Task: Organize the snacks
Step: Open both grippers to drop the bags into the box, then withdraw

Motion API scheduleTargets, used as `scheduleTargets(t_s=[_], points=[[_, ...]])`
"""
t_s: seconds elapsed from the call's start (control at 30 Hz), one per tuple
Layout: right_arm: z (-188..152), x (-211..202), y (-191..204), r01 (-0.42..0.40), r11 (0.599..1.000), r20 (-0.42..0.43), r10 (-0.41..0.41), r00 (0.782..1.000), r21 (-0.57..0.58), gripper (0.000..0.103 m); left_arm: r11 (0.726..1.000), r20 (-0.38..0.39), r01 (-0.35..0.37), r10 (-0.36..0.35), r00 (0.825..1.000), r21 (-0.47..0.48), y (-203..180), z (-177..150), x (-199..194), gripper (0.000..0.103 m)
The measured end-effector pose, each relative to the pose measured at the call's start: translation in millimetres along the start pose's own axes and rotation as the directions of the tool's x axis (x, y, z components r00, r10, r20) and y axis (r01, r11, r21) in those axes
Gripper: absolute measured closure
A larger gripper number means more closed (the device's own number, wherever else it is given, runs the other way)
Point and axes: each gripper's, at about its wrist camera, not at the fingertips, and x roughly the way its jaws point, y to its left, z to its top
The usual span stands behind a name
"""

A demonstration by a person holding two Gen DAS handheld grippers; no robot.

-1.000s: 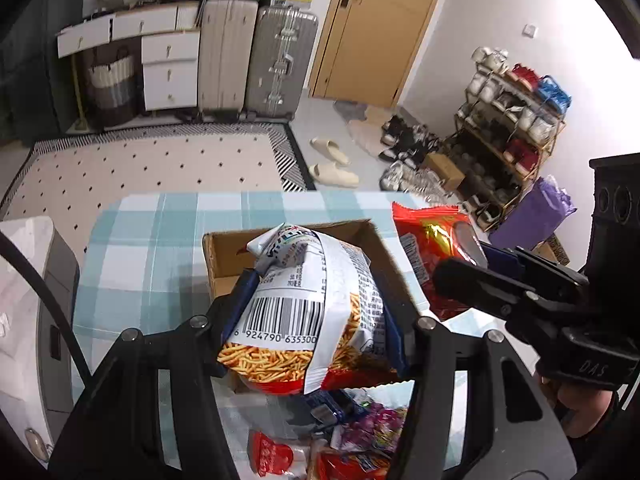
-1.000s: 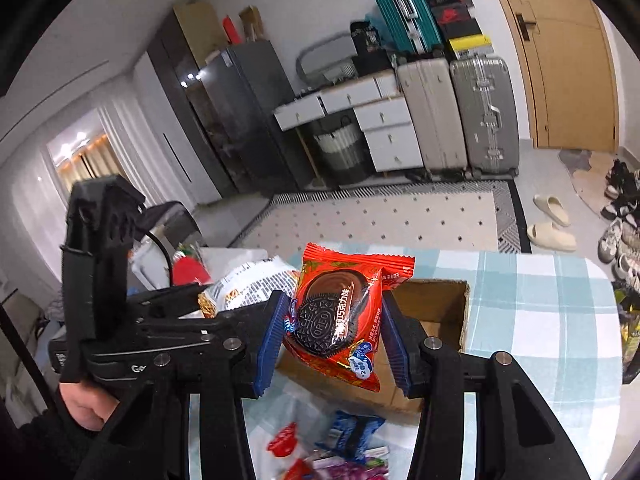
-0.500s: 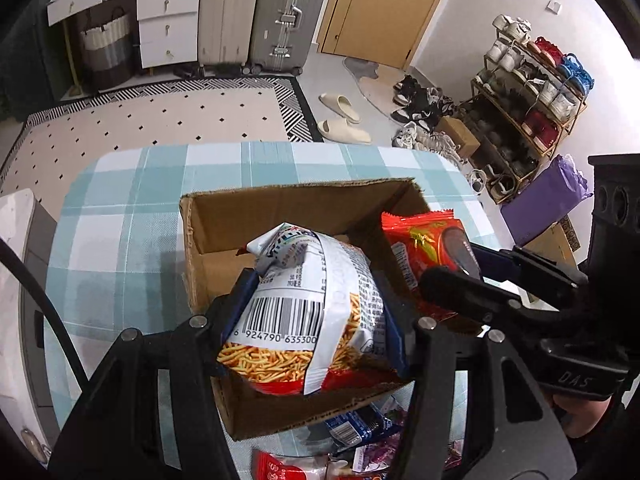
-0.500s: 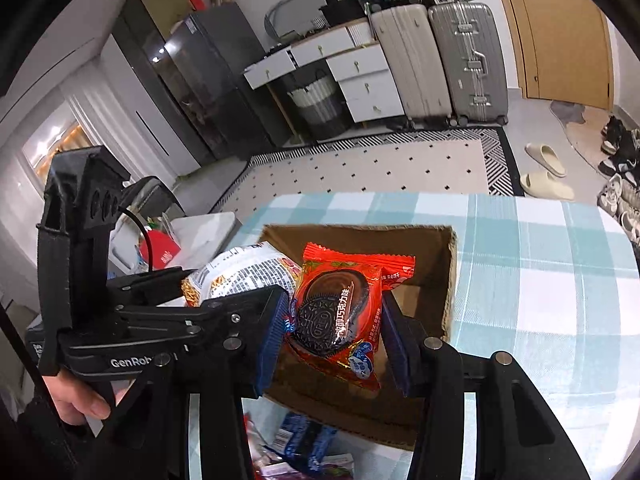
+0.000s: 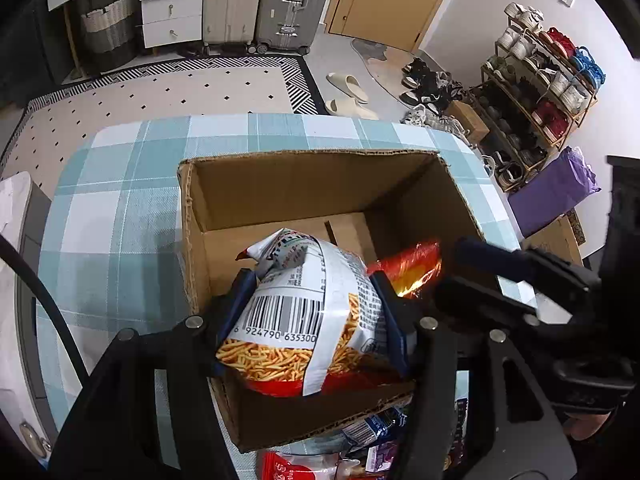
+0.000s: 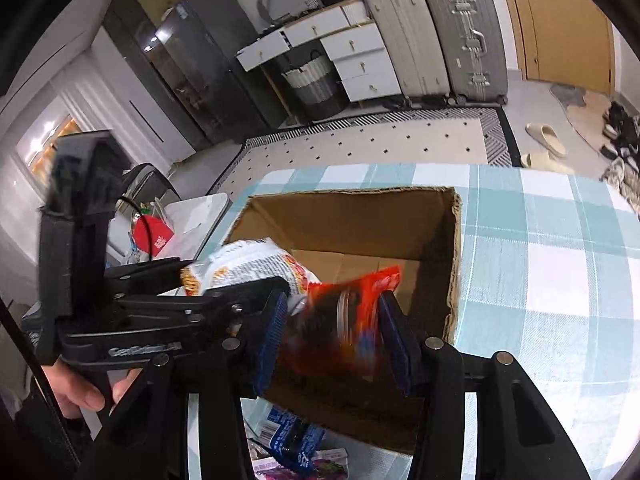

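Note:
An open cardboard box stands on the checked tablecloth and also shows in the right wrist view. My left gripper is shut on a white and red bag of potato sticks, held inside the box near its front wall. My right gripper holds a red cookie packet between its blue pads, blurred by motion, low over the box's right side. The red packet shows beside the stick bag in the left wrist view.
Several loose snack packets lie on the table in front of the box, seen also in the right wrist view. The table edge is close on the right. Suitcases and a shoe rack stand beyond.
Both grippers have moved forward and down with their packets, from above the box's near edge to inside it. The cookie packet now looks blurred and tilted.

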Motion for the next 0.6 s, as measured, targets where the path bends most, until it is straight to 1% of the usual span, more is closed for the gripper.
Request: scheduleTargets(t_s=[0.03,0.1,0.17,0.27,0.33,0.4,0.47,0.53,0.6], points=[[-1.1,-3.1,2.0,0.013,1.0,0.013,-0.013,1.0,-0.013,0.049,1.0,-0.003,0.002,-0.002,1.0,-0.002,2.0,-1.8,-1.8,0.047],[-2.5,-8.5,2.9,0.031,0.999,0.028,-0.03,0.999,-0.023,0.041,1.0,0.006,0.0,0.0,1.0,-0.014,3.3,-1.6,-2.8,0.044],[-3.3,-15.0,0.0,0.041,0.999,0.038,-0.04,0.998,-0.015,0.04,1.0,0.015,0.002,-0.002,1.0,-0.021,3.4,-1.1,-6.0,0.037],[-4.7,-28.3,-3.8,0.04,0.999,0.06,-0.04,0.997,-0.003,0.04,1.0,0.028,-0.023,0.023,0.999,-0.01,-0.6,-2.3,-14.2,0.035],[-6.1,-40.3,-7.2,0.04,0.999,0.078,-0.041,0.996,0.008,0.04,0.999,0.05,-0.039,0.04,0.998,-0.008,-3.2,-4.7,-24.0,0.034],[-7.3,-51.0,-8.6,0.045,0.999,0.091,-0.047,0.995,0.017,0.04,0.999,0.077,-0.04,0.041,0.996,-0.016,-5.2,-8.1,-35.4,0.034],[-9.6,-63.9,-7.4,0.049,0.999,0.11,-0.05,0.993,0.015,0.04,0.999,0.104,-0.048,0.049,0.993,-0.016,-9.0,-15.1,-51.1,0.029],[-12.4,-77.4,-4.3,0.058,0.998,0.136,-0.058,0.989,0.004,0.039,0.997,0.138,-0.071,0.07,0.988,0.0,-15.1,-23.0,-69.6,0.028],[-16.9,-93.6,0.2,0.058,0.998,0.169,-0.056,0.984,-0.004,0.038,0.994,0.18,-0.105,0.099,0.979,0.02,-22.6,-31.8,-87.3,0.028]])
